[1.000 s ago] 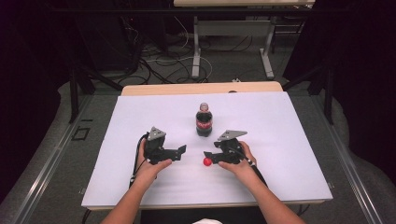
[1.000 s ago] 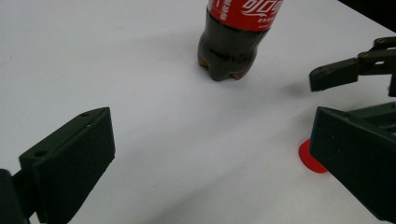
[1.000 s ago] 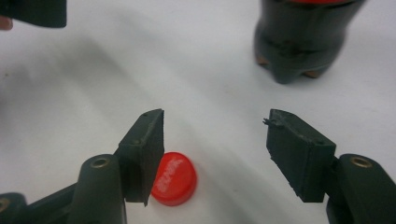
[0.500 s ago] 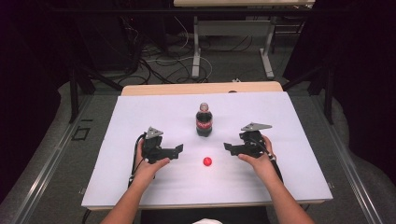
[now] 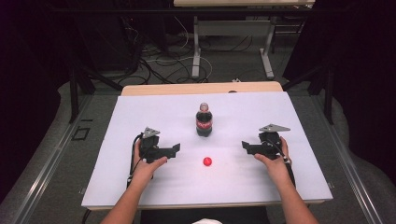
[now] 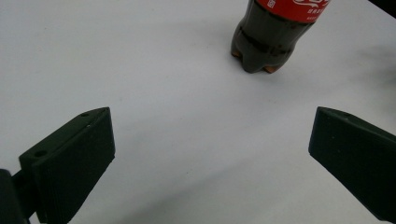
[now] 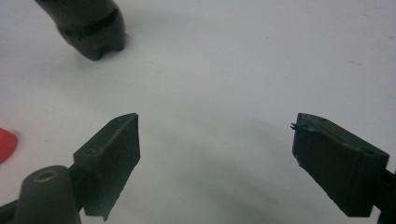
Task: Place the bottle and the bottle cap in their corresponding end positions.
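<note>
Both hands low on the table, left gripper [image 5: 173, 150] and right gripper [image 5: 246, 147] wide apart, empty, flanking red cap [image 5: 207, 161].

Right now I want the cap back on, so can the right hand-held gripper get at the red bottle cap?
Probably yes: the right hand-held gripper is open and only bare white table separates it from the red bottle cap.

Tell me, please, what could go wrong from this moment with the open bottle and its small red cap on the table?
1. The dark plastic cola bottle stands upright without a cap; a bump from either gripper could tip it and spill.
2. The small round red cap lies loose on the white table; it may roll or slide if nudged.
3. The right gripper has just opened and holds nothing.
</note>
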`<control>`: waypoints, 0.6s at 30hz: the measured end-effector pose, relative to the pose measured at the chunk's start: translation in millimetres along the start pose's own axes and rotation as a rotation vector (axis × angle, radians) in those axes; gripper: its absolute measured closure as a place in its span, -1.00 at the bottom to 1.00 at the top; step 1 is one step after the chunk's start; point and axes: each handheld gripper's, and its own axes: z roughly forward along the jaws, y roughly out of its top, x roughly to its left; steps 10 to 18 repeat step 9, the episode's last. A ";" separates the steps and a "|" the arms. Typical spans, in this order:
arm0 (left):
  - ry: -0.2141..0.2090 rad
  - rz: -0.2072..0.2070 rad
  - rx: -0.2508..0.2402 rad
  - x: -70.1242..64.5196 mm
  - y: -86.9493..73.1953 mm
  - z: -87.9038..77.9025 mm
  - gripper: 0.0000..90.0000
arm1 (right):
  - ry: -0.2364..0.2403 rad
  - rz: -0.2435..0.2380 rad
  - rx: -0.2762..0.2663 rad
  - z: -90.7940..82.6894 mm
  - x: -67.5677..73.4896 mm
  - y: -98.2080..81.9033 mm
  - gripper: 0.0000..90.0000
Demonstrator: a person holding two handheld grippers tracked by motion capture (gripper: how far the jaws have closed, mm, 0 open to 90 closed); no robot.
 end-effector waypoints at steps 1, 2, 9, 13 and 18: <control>0.005 0.000 0.008 0.9 -0.1 -0.2 -0.99 | -0.010 0.013 0.003 -0.8 -2.7 -1.1 -0.70; 0.006 -0.005 0.009 1.5 -0.5 0.2 -0.99 | -0.021 0.020 0.005 -1.5 -4.7 -1.8 -0.74; 0.012 -0.015 0.012 4.4 -1.2 1.1 -0.99 | -0.036 0.028 0.008 -1.2 -9.6 -4.5 -0.77; 0.012 -0.015 0.012 4.4 -1.2 1.1 -0.99 | -0.036 0.028 0.008 -1.2 -9.6 -4.5 -0.77; 0.012 -0.015 0.012 4.4 -1.2 1.1 -0.99 | -0.036 0.028 0.008 -1.2 -9.6 -4.5 -0.77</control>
